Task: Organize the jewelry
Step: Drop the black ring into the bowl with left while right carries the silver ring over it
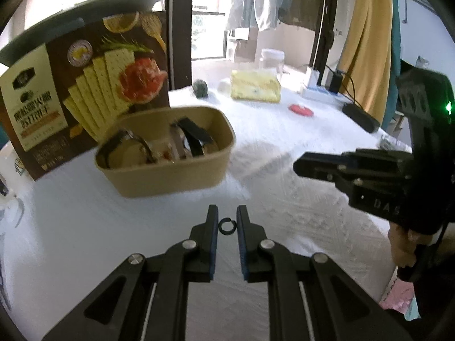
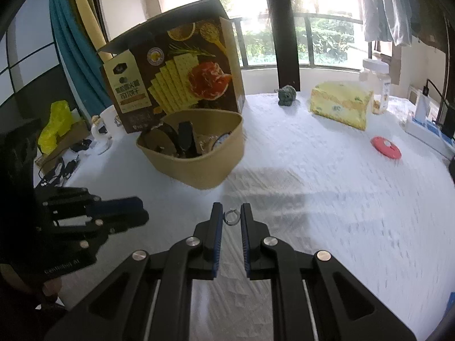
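Covering the whole table is a white textured cloth (image 2: pixel 327 199), with a brown cracker box (image 2: pixel 182 76) standing at the back and a tan oval paper tub (image 2: pixel 199 167) right in front of it — dark-strapped watches (image 1: pixel 193 136) piled inside. Both grippers sit near the tub with fingers spread: left gripper (image 1: pixel 227 218) has a small black ring (image 1: pixel 226 225) between its tips, right gripper (image 2: pixel 232 216) a small silvery ring (image 2: pixel 232 217) — can't tell if either is touched.
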`<state>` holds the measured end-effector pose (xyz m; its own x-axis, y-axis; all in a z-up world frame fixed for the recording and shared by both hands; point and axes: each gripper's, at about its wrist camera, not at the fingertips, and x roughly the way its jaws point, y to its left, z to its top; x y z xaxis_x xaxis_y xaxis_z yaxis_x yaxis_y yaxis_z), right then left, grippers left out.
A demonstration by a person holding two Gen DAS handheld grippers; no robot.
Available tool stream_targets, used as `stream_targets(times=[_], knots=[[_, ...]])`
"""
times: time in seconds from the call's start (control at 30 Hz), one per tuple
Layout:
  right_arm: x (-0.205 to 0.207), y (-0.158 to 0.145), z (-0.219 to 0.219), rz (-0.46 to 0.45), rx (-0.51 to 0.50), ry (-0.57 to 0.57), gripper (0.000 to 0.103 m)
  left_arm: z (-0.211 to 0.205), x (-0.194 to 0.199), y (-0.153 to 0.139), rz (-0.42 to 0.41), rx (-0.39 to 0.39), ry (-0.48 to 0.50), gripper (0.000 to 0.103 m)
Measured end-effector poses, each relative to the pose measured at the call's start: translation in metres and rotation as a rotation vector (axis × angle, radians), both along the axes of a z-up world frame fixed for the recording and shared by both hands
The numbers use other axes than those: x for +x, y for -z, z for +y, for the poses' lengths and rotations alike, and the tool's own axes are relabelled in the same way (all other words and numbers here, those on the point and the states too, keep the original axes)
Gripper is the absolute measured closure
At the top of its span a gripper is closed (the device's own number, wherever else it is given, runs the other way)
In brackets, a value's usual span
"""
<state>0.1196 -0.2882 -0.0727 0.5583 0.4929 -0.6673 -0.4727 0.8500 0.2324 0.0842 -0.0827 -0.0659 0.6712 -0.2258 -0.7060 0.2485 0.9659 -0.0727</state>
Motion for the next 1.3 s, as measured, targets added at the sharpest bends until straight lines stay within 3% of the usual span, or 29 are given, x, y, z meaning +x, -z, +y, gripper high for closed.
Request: stream_targets(times=[0.6, 0.87, 1.0, 1.03, 1.1, 1.13, 1.3], knots=[[0.034, -0.019, 0.016, -0.029, 0.001, -0.016, 0.091, 0.037, 0.042, -0.023, -0.092, -0.021, -0.064, 0.091], [0.058, -0.018, 0.024, -0.025, 0.003, -0.027, 0.091, 0.048, 0.066, -0.012, -0.058, -0.056, -0.078, 0.091], [0.068, -0.017, 0.029, -0.022, 0.006, -0.035, 0.091, 0.049, 0.072, -0.01, -0.043, -0.032, -0.089, 0.09], [0.07, -0.017, 0.03, -0.021, 0.006, -0.037, 0.091, 0.049, 0.072, -0.01, -0.044, -0.031, -0.084, 0.089], [0.074, -0.019, 0.035, -0.028, 0.008, -0.045, 0.091, 0.05, 0.07, -0.012, -0.056, -0.046, -0.08, 0.07], [0.075, -0.02, 0.036, -0.032, 0.009, -0.048, 0.091, 0.052, 0.069, -0.012, -0.064, -0.058, -0.081, 0.066], [0.084, -0.021, 0.048, -0.035, 0.012, -0.059, 0.091, 0.062, 0.065, -0.016, -0.085, -0.092, -0.101, 0.064]])
